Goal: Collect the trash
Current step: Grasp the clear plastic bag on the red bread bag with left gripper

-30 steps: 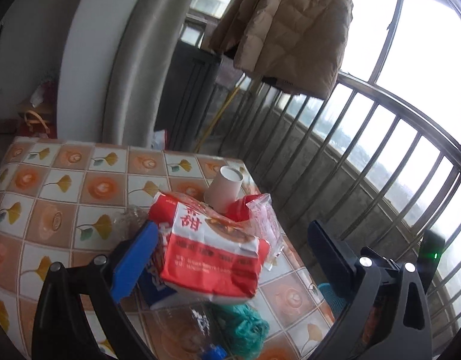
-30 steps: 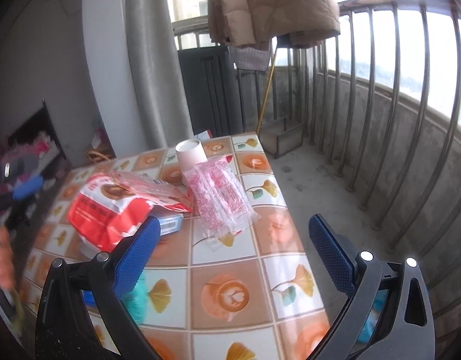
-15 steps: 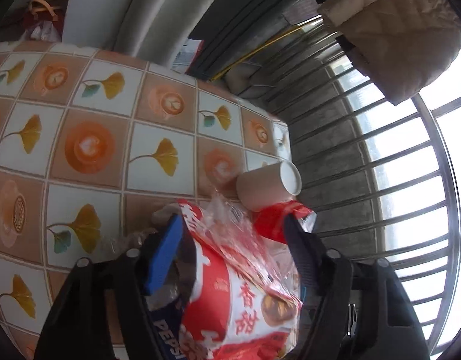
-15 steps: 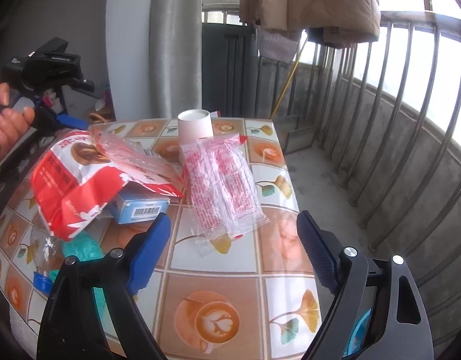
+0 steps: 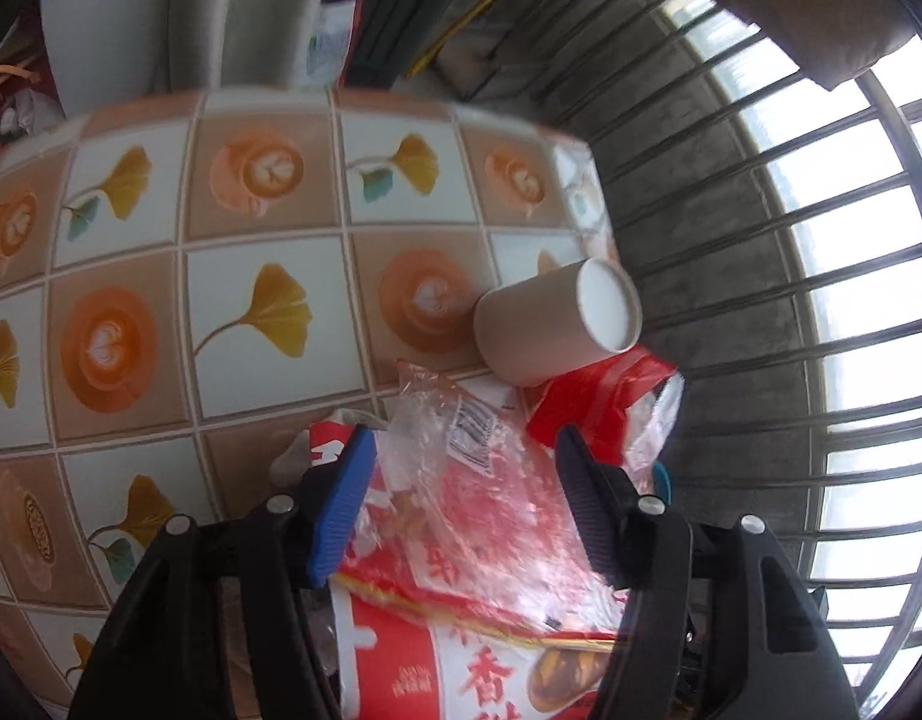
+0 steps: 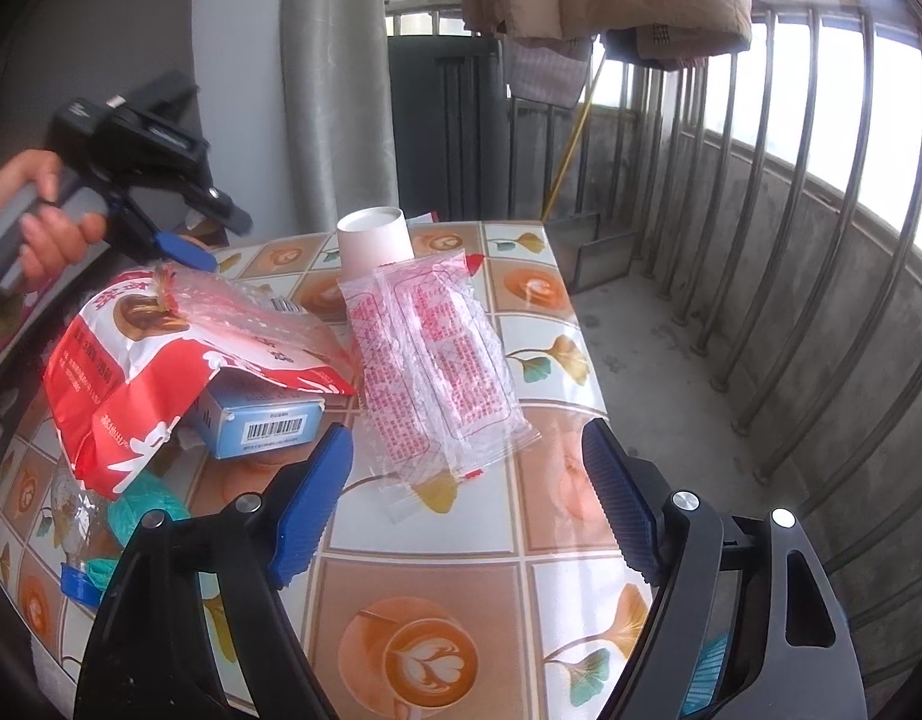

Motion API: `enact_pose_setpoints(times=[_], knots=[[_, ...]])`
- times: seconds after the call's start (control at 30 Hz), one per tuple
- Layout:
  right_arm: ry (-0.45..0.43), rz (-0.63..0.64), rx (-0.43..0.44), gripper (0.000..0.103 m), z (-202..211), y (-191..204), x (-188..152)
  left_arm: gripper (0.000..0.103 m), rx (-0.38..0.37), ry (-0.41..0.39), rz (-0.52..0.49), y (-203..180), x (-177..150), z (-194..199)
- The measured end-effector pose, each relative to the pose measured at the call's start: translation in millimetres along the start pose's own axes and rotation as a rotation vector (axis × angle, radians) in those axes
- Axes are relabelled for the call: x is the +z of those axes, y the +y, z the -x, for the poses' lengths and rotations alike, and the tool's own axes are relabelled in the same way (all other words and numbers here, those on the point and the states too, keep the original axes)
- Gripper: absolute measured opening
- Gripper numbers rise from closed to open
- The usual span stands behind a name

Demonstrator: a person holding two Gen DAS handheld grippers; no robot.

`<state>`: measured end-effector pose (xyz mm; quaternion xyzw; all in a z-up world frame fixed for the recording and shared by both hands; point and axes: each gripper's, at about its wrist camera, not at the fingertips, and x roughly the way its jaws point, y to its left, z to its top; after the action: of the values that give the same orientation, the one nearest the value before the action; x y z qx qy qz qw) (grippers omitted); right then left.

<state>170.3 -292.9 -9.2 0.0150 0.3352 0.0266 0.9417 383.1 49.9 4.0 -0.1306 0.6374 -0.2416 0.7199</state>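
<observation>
A pile of trash lies on the tiled-pattern table [image 6: 431, 630]. A red snack bag [image 5: 461, 540] with a clear flap sits between the fingers of my left gripper [image 5: 461, 456], which points steeply down; its jaws are closing and I see no pad pressing on the bag. From the right wrist view that left gripper [image 6: 212, 234] hovers at the top edge of the red bag [image 6: 131, 372]. My right gripper [image 6: 466, 480] is closing too, with the near end of a clear pink-printed wrapper [image 6: 437, 372] just ahead between its tips. A paper cup [image 6: 374, 240] stands behind the wrapper.
Under the red bag lie a blue box [image 6: 263, 420], a teal net [image 6: 149, 504] and a clear bottle with a blue cap [image 6: 77, 576]. A person's hand [image 6: 47, 228] holds the left gripper. A metal railing [image 6: 820, 240] and the table's right edge are close by.
The left gripper swung forward and tipped down over the red bag, and its jaws narrowed. The right gripper edged down toward the clear wrapper and its jaws narrowed as well.
</observation>
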Motion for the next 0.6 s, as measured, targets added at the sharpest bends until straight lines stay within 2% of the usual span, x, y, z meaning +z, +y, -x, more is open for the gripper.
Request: enact_pose_setpoints(times=[0.13,0.27,0.37,0.6], knots=[[0.001,-0.010,-0.005,0.074,1.0,-4.2,-0.5,0.060,-0.016,0.067,-0.006,6.6,6.0,-10.0],[0.005,-0.030,-0.006,0.073,-1.8,-9.2,-0.8,0.049,0.023,0.086,-0.047,6.8,4.1,-9.4],[0.011,-0.040,-0.006,0.072,-4.8,-11.5,-1.9,0.045,0.059,0.098,-0.067,8.0,1.2,-7.9],[0.023,-0.047,0.001,0.071,-8.7,-12.1,-5.2,0.027,0.067,0.091,-0.136,-2.4,-4.4,-6.3]])
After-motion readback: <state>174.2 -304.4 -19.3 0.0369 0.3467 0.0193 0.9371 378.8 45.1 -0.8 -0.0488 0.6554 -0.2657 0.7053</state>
